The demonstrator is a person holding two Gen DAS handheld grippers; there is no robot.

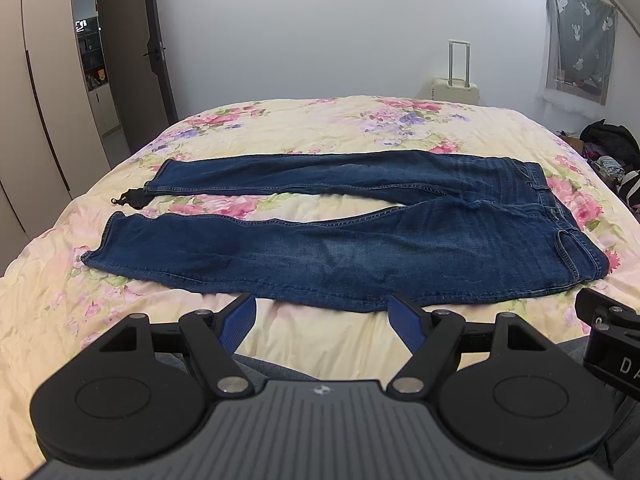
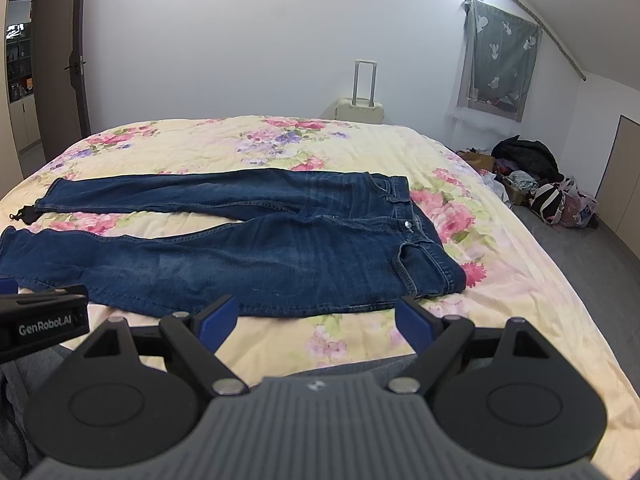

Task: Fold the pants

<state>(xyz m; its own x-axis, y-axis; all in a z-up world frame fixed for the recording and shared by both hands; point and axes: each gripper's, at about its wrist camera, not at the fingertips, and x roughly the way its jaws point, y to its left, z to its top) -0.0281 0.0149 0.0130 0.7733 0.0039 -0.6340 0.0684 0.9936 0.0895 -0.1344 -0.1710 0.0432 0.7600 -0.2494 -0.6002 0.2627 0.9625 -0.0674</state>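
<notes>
Dark blue jeans [image 1: 340,236] lie flat across a floral bedspread [image 1: 312,124], waistband to the right, both legs stretched left and slightly apart. The same jeans [image 2: 248,236] fill the middle of the right wrist view. My left gripper [image 1: 322,312] stands open just short of the near leg's lower edge, holding nothing. My right gripper [image 2: 316,312] is also open, hovering at the near edge of the jeans below the hip, empty. In the right wrist view, the left gripper's body [image 2: 40,320] shows at the left edge.
A small black item [image 1: 130,199] lies by the far leg's hem. A cream suitcase [image 2: 360,108] stands behind the bed. Bags and clothes [image 2: 532,184] are piled on the floor at the right. An open door [image 1: 120,64] is at the left.
</notes>
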